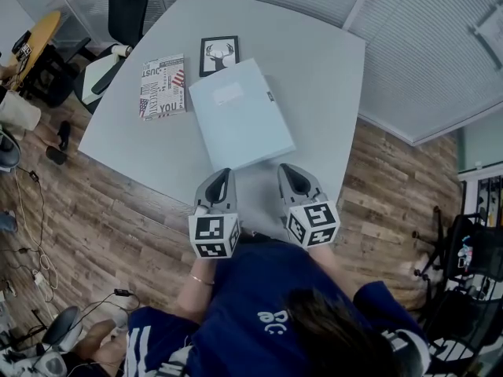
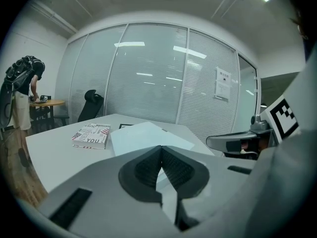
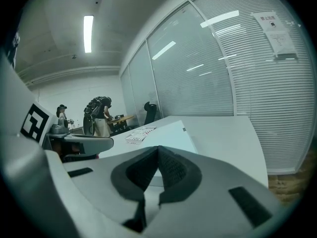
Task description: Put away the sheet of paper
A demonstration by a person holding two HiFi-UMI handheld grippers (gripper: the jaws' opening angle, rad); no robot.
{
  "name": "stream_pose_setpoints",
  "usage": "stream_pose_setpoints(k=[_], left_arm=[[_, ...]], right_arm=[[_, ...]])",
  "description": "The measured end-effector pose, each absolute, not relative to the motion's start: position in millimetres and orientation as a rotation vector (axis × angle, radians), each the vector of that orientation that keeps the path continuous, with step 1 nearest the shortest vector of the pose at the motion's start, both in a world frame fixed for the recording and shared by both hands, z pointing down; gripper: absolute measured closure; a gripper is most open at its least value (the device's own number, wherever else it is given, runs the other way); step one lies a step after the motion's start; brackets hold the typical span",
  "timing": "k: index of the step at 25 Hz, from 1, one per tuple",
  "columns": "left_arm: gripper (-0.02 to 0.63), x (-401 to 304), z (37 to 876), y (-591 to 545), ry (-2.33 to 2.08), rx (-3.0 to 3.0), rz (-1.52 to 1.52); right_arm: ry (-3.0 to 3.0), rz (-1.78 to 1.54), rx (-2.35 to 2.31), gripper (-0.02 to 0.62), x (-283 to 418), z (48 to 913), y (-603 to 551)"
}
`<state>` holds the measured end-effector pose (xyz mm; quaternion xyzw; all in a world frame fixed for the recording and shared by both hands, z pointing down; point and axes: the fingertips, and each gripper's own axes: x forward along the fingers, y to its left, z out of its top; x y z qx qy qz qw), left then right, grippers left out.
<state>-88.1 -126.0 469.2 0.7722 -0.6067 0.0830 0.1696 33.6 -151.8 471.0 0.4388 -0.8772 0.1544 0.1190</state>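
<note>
Room: glass-walled office with blinds, wood floor round a grey table (image 1: 330, 93).
Far left: office chair (image 1: 126, 2) by the table's far corner, cables and clutter on the floor, well apart from the work area.
Book (image 1: 163, 86): flat on the table, just beside the folder's left edge.
Framed picture (image 1: 218, 54): flat, just beyond the folder's far left corner.
Folder (image 1: 240, 114): pale blue, closed, lying flat and angled at mid-table.
Sheet of paper: no loose sheet visible in any view; possibly already inside the folder, cannot tell.
Left gripper (image 1: 222, 181): tongs pressed together, nothing pinched, near the folder's near corner.
Right gripper (image 1: 288, 171): tongs pressed together, empty, just right of that corner.
Progress: judged either finished or not begun; nothing in hand, folder shut.
Edges: both grippers at the table's near edge, body close behind.
Open room: bare tabletop right of the folder out to the right edge; left side crowded by book and picture.
</note>
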Motion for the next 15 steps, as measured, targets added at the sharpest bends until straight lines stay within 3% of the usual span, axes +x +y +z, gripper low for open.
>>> stream_pose_setpoints(k=[15], left_arm=[[0.601, -95.5, 473.7, -126.6, -1.744, 2.179, 0.235]], right_arm=[[-2.525, 0.405, 1.265, 0.589, 27.8, 479.9, -153.6]])
